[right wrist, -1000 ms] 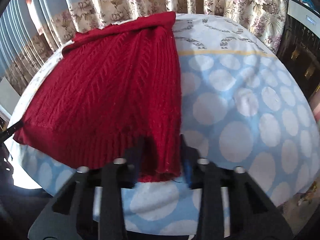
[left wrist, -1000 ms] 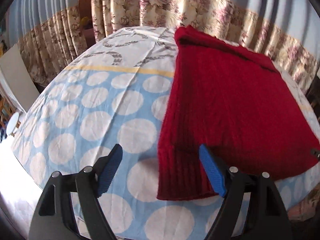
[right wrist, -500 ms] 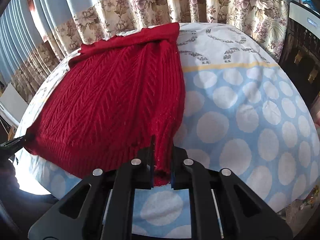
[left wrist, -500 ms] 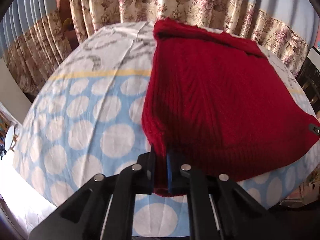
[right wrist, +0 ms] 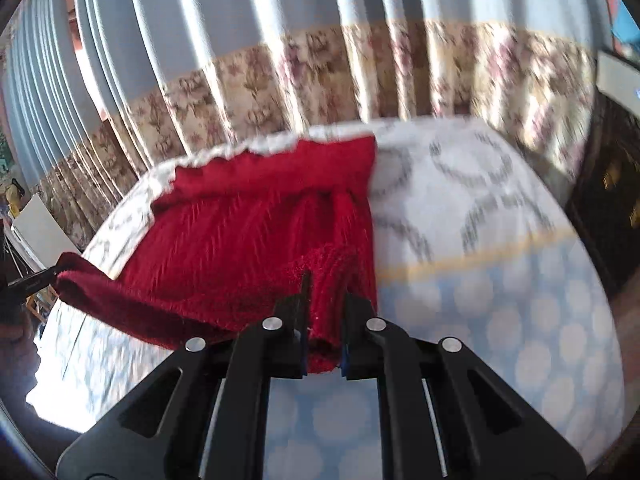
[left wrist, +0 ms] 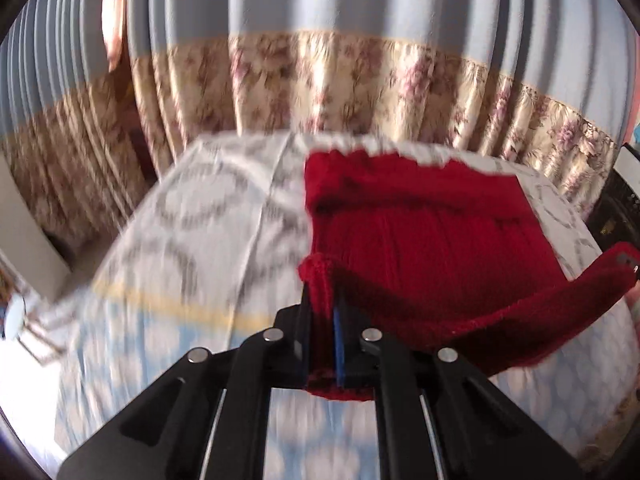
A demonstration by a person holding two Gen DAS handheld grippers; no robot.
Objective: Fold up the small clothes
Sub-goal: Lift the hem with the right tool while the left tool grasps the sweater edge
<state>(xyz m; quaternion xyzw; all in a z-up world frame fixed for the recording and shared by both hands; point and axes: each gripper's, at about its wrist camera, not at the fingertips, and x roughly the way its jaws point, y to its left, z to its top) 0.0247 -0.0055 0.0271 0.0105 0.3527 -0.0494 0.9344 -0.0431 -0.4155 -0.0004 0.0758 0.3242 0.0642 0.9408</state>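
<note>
Now your left gripper (left wrist: 320,320) is clamped tight on one near corner of the red knitted sweater (left wrist: 424,236), the ribbed hem bunched between its blue pads with a small tuft hanging out below them. Your right gripper (right wrist: 324,328) pinches the other near corner just as firmly, a fold of knit squeezed between the jaws and poking out under them. Between your two grips the hem is lifted off the bed (left wrist: 192,216) and sags in a shallow curve; from the left camera it runs off to the right, from the right camera off to the left. The far part of the sweater lies flat on the sheet, its top edge close to the bed's far edge, where the flowered curtain (left wrist: 320,84) hangs just behind. You have bare sheet on both sides: white patterned cloth beside the sweater's far half, blue with pale dots nearer you. A dark cabinet (right wrist: 612,184) stands just off the bed's right side.
</note>
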